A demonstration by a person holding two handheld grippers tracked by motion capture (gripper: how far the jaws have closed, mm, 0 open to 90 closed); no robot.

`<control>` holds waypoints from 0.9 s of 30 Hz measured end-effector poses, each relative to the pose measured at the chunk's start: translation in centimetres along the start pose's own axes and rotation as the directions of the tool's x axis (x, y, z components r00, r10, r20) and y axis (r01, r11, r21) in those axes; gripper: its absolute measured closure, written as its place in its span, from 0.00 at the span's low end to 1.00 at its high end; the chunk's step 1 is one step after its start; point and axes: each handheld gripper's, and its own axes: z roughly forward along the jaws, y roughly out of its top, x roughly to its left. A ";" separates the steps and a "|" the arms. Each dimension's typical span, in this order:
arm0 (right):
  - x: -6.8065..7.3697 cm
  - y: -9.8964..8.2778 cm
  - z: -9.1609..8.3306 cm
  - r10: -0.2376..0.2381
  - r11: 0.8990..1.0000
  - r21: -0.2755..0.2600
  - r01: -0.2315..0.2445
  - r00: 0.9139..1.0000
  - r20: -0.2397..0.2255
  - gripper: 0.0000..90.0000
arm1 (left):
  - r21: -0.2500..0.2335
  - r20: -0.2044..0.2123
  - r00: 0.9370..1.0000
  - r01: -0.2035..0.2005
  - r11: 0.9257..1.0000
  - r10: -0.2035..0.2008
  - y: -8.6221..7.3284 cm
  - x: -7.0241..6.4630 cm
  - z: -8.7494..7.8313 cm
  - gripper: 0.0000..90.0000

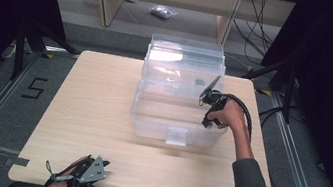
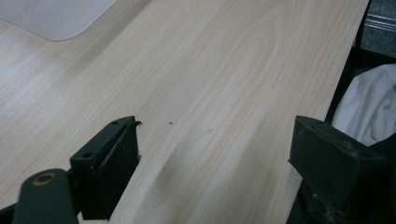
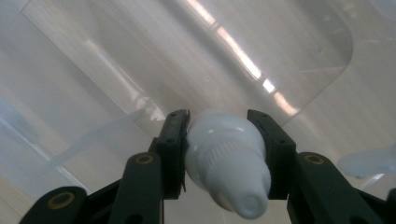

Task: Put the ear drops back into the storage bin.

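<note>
While the right hand-held gripper (image 3: 218, 154) hangs over the open clear plastic bin (image 1: 177, 125), its jaws are clenched on a small white bottle (image 3: 227, 163), nozzle toward the camera, above the bin's floor. The step looks like placing the bottle inside; next would be lowering it clear of the wall and letting go. The left hand-held gripper (image 2: 212, 158) rests released and empty at the near edge of the pale wood counter (image 1: 95, 112). Grey floor, black curtains and cables surround it.
</note>
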 end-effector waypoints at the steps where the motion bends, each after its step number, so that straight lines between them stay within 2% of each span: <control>1: 0.0 0.0 0.3 -0.006 1.000 0.003 0.006 1.000 -0.006 0.67 | -0.007 -0.002 1.000 0.001 1.000 -0.001 0.0 0.0 0.0 0.17; 3: -0.1 0.0 0.5 -0.014 1.000 0.003 0.014 1.000 -0.007 0.67 | -0.005 -0.002 1.000 0.000 1.000 0.000 0.0 0.0 0.0 0.17; 4: -0.1 0.0 0.6 -0.018 1.000 0.006 0.018 1.000 -0.010 0.67 | 0.003 -0.012 1.000 -0.018 1.000 0.018 0.1 0.1 0.0 0.17; 5: 0.0 0.1 0.6 -0.006 1.000 0.007 0.006 1.000 -0.009 0.67 | 0.001 -0.006 1.000 0.000 1.000 0.000 0.0 0.0 0.0 0.17; 6: -0.1 0.2 0.6 -0.038 0.999 0.000 0.038 0.999 0.006 0.67 | 0.004 -0.007 1.000 -0.003 1.000 0.003 0.0 0.0 0.0 0.17; 7: 0.1 0.2 0.7 -0.012 1.000 0.007 0.012 1.000 -0.012 0.67 | -0.002 -0.006 1.000 -0.003 1.000 0.003 0.0 0.0 0.0 0.17; 8: -0.1 0.3 0.7 -0.043 0.999 0.002 0.043 0.999 0.003 0.67 | -0.011 -0.006 1.000 -0.006 1.000 0.006 0.0 0.0 0.0 0.17; 9: 0.1 0.3 0.9 -0.012 1.000 0.007 0.012 1.000 -0.007 0.67 | -0.001 -0.008 1.000 -0.008 1.000 0.008 0.0 0.0 0.0 0.17; 10: 0.0 0.4 1.1 -0.024 1.000 0.002 0.024 1.000 -0.014 0.67 | -0.002 -0.006 1.000 -0.008 1.000 0.008 0.0 0.0 0.0 0.17; 12: 0.2 0.5 1.3 -0.009 1.000 0.014 0.009 1.000 -0.012 0.67 | -0.001 -0.009 1.000 -0.009 1.000 0.009 0.0 0.1 0.0 0.17; 13: 0.1 0.5 1.5 -0.015 1.000 0.009 0.015 1.000 -0.014 0.67 | 0.000 -0.012 0.999 -0.029 1.000 0.029 0.1 0.2 -0.1 0.17; 14: 0.3 0.6 1.4 0.021 1.000 0.010 -0.020 0.999 -0.036 0.67 | 0.000 -0.012 0.999 -0.029 1.000 0.029 0.1 0.2 -0.1 0.17; 15: 0.2 0.5 1.6 0.022 1.000 0.009 -0.021 0.999 -0.038 0.67 | -0.001 -0.008 1.000 -0.007 1.000 0.007 0.0 0.1 0.0 0.17; 16: 0.1 0.5 1.6 0.002 1.000 -0.002 -0.002 0.999 -0.043 0.67 | -0.003 -0.009 1.000 -0.010 1.000 0.010 0.0 0.1 -0.1 0.17; 17: 0.0 0.4 1.9 0.011 1.000 0.003 -0.011 0.999 -0.030 0.67 | -0.005 -0.009 1.000 -0.027 1.000 0.027 0.1 0.2 -0.1 0.17; 20: 0.3 0.3 2.0 0.039 0.999 0.018 -0.038 0.998 -0.041 0.67 | 0.000 -0.008 1.000 -0.007 1.000 0.007 0.0 0.0 0.0 0.17; 23: -0.2 0.3 2.4 -0.023 1.000 -0.006 0.023 0.999 -0.037 0.67 | -0.001 -0.007 1.000 -0.006 1.000 0.006 0.0 0.0 0.0 0.17; 24: 0.2 0.5 2.3 0.022 1.000 0.014 -0.022 0.999 -0.034 0.67 | -0.001 -0.007 1.000 -0.006 1.000 0.006 0.0 0.0 0.0 0.17; 25: 0.0 0.5 2.5 -0.003 1.000 0.005 0.003 0.999 -0.037 0.67 | 0.000 -0.007 1.000 -0.007 1.000 0.007 0.0 0.0 0.0 0.17; 27: 0.0 0.6 2.7 0.008 1.000 0.016 -0.008 0.999 -0.034 0.67 | -0.001 -0.007 1.000 -0.008 1.000 0.008 0.0 0.0 0.0 0.17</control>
